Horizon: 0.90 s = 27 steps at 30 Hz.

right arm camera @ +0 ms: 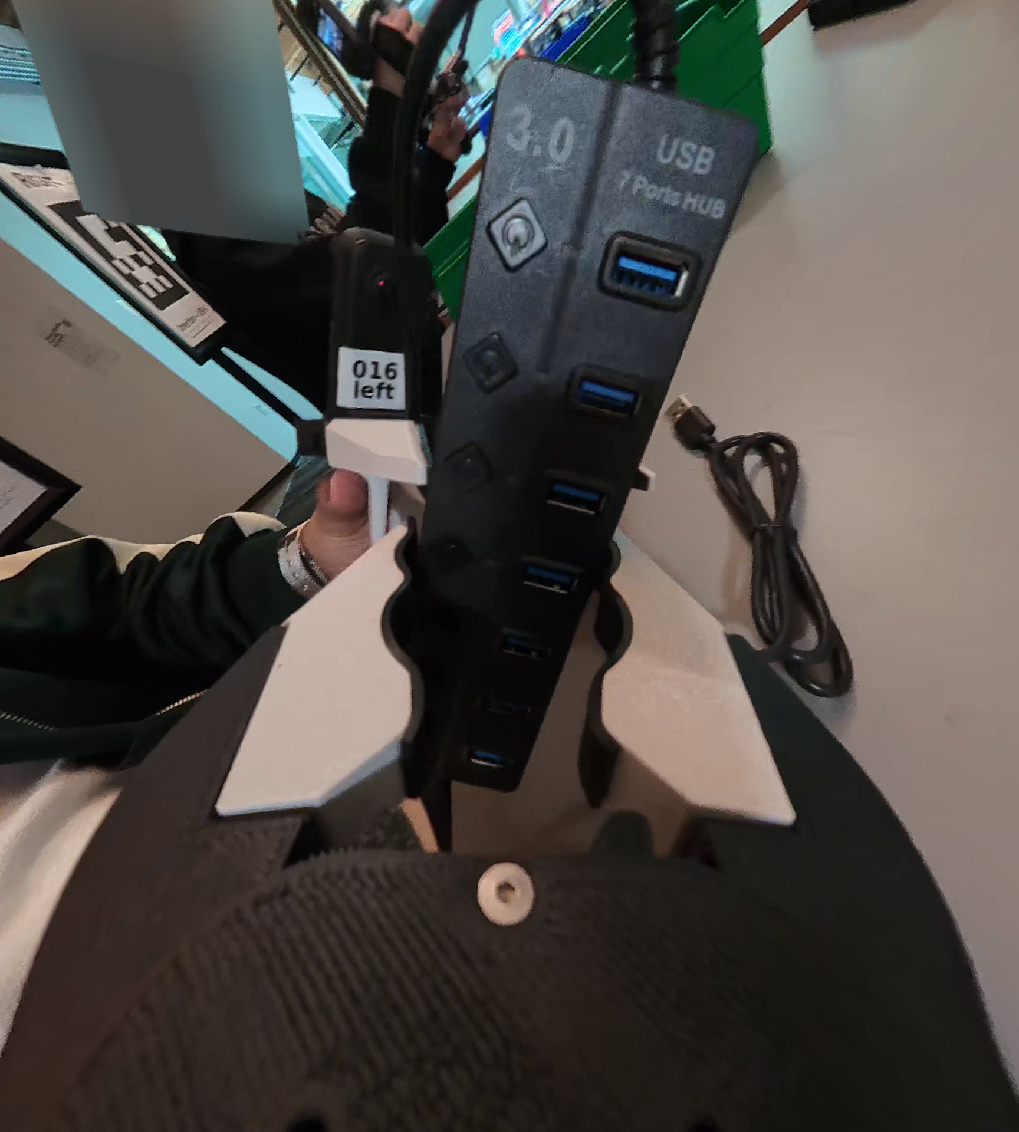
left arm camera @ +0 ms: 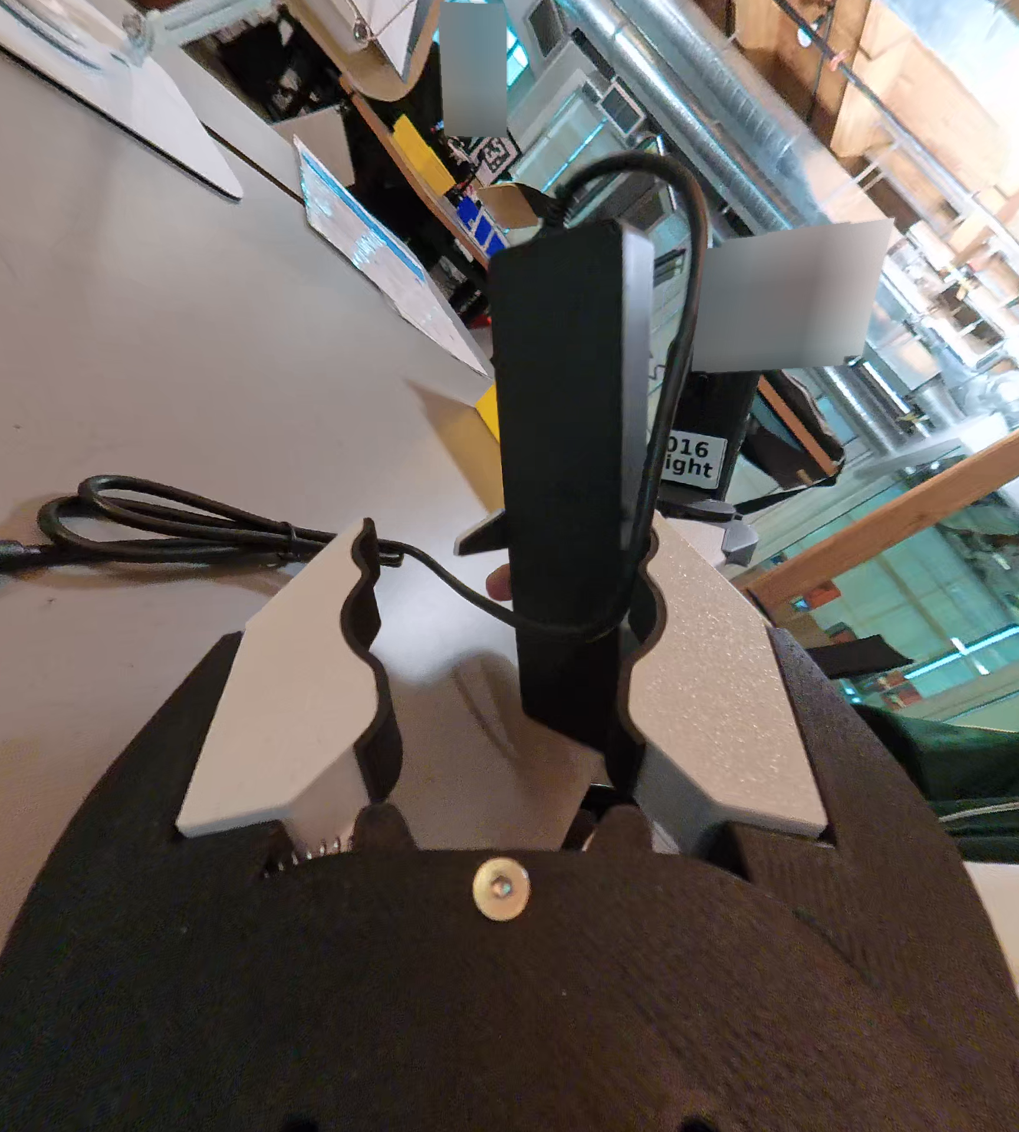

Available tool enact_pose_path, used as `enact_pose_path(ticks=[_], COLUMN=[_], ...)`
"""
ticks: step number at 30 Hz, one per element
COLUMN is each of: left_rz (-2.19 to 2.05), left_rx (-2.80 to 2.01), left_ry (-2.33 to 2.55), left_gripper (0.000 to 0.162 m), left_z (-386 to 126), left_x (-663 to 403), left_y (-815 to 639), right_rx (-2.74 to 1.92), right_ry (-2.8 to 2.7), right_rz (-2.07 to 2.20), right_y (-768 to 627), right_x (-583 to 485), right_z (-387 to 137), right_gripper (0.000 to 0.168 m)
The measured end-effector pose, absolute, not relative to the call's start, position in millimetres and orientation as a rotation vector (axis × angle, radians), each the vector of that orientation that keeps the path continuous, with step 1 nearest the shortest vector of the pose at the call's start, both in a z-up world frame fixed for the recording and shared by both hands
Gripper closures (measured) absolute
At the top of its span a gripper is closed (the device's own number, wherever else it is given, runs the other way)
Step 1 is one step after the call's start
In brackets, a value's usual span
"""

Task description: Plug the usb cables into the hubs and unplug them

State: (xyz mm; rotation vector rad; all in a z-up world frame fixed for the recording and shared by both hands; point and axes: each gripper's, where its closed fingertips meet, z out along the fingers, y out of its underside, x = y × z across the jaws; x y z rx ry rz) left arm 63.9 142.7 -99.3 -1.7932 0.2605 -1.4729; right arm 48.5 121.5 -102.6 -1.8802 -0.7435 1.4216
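Observation:
A black USB hub point(right arm camera: 556, 337) with several blue ports and a row of switches stands tilted between my right gripper's point(right arm camera: 507, 545) fingers, which are shut on its sides. The left wrist view shows the hub's plain back point(left arm camera: 562, 398). My left gripper point(left arm camera: 510, 539) is open around its lower end; the hub rests against one finger, with a gap to the other. The hub's own thin cord point(left arm camera: 685, 306) loops down its side. A bundled black USB cable point(right arm camera: 783, 551) lies on the table, its plug point(right arm camera: 688, 422) free; it also shows in the left wrist view point(left arm camera: 188, 527).
The grey table point(left arm camera: 127, 367) carries framed sheets with square markers point(right arm camera: 127, 257) and a blue-and-white sheet point(left arm camera: 372, 257). A hand and dark sleeve point(right arm camera: 127, 612) hold the left gripper. A green bin point(right arm camera: 709, 61) stands beyond the table edge.

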Motion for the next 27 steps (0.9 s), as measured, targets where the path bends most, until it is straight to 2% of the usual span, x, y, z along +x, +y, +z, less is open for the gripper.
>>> enact_pose_path(ticks=[8,11,12,13,14,15,25,27], left_rz=[-1.274,-1.189,-1.159,-1.127,-1.086,-1.065,-1.316,-1.343], left_rx=[-1.664,-1.555,-1.515,-1.475,-1.446,-1.423,-1.537,-1.588], left_ry=[0.390,0.440,0.471,0.519,0.553,0.565,0.806,0.780], left_gripper=[0.083,0.094,0.102,0.121,0.150,0.161,0.161,0.151], left_z=[-80.5,-65.1,-60.0,-56.2,-54.0,-51.5,-79.0,-85.5], left_x=[65.4,63.8,64.3,65.6,66.0,66.5,109.0,111.3], left_y=[137.6,132.0,128.1,122.6,118.8,115.7,76.3,78.5], right_rx=[-1.892,-1.895,-1.893,-1.890,-1.889,-1.886,-1.806,-1.793], right_ry=[-0.492,-0.462,-0.456,-0.449,-0.442,-0.435,-0.377,-0.379], right_rz=[1.357,1.293,1.266,1.240,1.216,1.198,1.280,1.312], right_y=[155.6,162.8,165.0,167.1,169.2,170.7,170.4,167.3], right_x=[78.0,84.8,87.0,89.3,91.6,93.6,97.5,94.4], right_z=[-99.4,-100.0,-99.7,-99.3,-99.0,-98.6,-84.5,-82.3], right_gripper=[0.113,0.113,0.113,0.113,0.113,0.113,0.113,0.113])
